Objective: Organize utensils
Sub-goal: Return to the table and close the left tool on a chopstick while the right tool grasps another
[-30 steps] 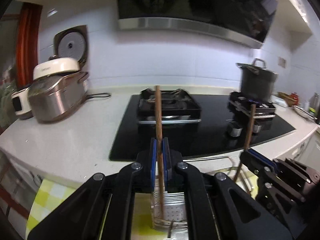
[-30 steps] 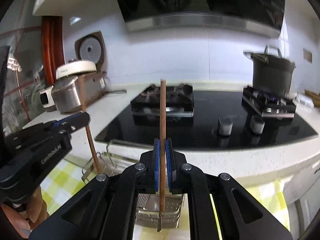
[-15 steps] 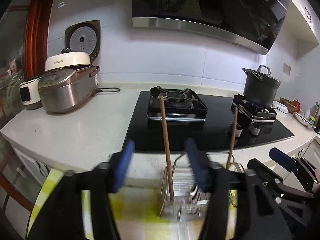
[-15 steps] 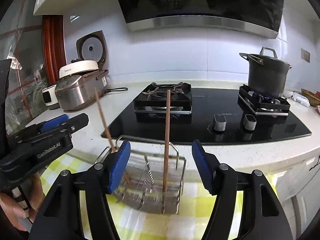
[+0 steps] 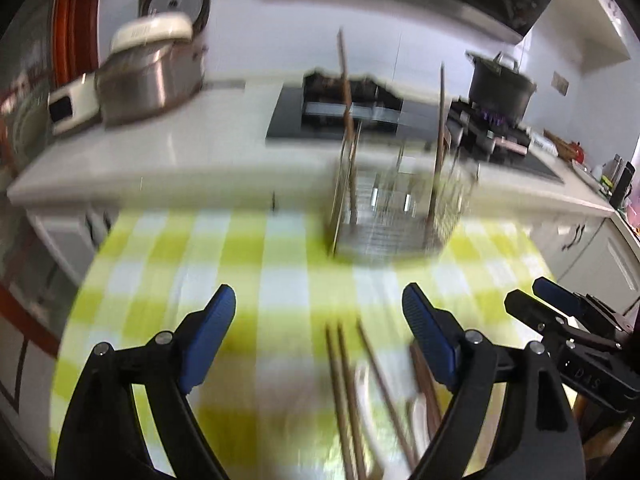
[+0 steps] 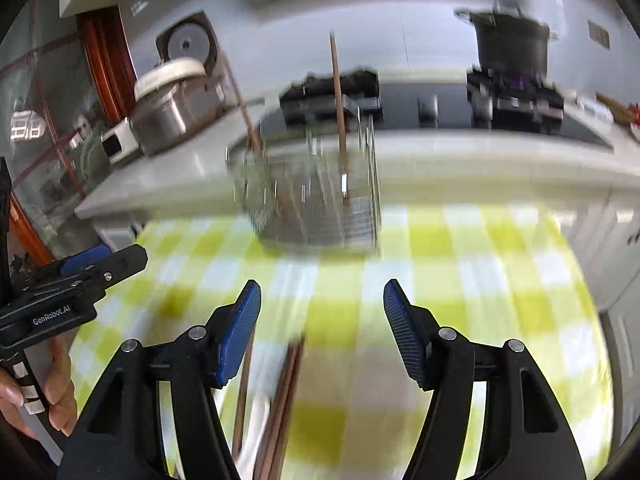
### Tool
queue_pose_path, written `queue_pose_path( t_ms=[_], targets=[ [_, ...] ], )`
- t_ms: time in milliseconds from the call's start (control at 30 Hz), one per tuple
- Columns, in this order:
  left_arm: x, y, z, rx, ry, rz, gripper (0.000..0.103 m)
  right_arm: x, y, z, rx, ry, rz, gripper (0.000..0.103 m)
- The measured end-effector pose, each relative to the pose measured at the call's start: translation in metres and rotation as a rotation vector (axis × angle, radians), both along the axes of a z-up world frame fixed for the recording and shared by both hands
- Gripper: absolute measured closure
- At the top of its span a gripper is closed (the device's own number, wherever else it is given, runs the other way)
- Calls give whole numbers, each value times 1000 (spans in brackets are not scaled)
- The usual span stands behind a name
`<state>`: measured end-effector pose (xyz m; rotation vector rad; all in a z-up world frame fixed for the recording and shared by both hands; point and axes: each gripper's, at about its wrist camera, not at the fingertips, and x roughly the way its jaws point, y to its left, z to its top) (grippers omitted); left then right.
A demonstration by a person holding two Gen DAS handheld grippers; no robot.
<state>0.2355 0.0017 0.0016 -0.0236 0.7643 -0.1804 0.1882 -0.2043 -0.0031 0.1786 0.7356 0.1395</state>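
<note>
A wire utensil basket (image 5: 394, 216) stands at the far edge of the yellow-checked cloth (image 5: 248, 264); it also shows in the right wrist view (image 6: 312, 200). Two brown chopsticks stand upright in it, one at the left (image 5: 346, 92) and one at the right (image 5: 439, 120); the right wrist view shows them too (image 6: 338, 96). My left gripper (image 5: 318, 320) is open and empty above the cloth. My right gripper (image 6: 322, 316) is open and empty. More chopsticks (image 5: 344, 392) and a white spoon (image 5: 416, 412) lie on the cloth near me. Both views are blurred.
Behind the cloth runs a white counter (image 5: 160, 148) with a rice cooker (image 5: 148, 76), a black gas hob (image 5: 332, 112) and a dark pot (image 5: 500, 84). The right gripper's body shows at the left view's right edge (image 5: 576, 336).
Both grippers let go of the chopsticks, leaving them standing in the basket. Both then opened wide and pulled back and up over the cloth, bringing the loose chopsticks near me into view.
</note>
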Motion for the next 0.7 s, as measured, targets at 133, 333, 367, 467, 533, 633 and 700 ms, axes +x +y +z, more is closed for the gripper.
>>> queue_pose_path(
  t_ms=[133,333,367,467,533,633,700],
  targets=[
    [-24,14,-39,18,77,32,31,-22,13,-31,-19,81,27,55],
    [-33,16,-71,33,129,14,44,-44,27,-54,-27,120,44,56],
    [-33,13,-74,42,131,8,46,-45,28,-56,-30,125,44,57],
    [-28,4,-81,56,145,-1,54,-44,29,-62,-34,150,39,61],
    [-23,0,-87,53,161,0,60,-44,28,-68,-25,167,39,61],
    [-16,-4,-95,44,185,-6,61,-43,28,-75,-19,184,39,61],
    [-13,-7,-98,44,192,-9,62,-43,27,-77,-14,188,40,61]
  ],
)
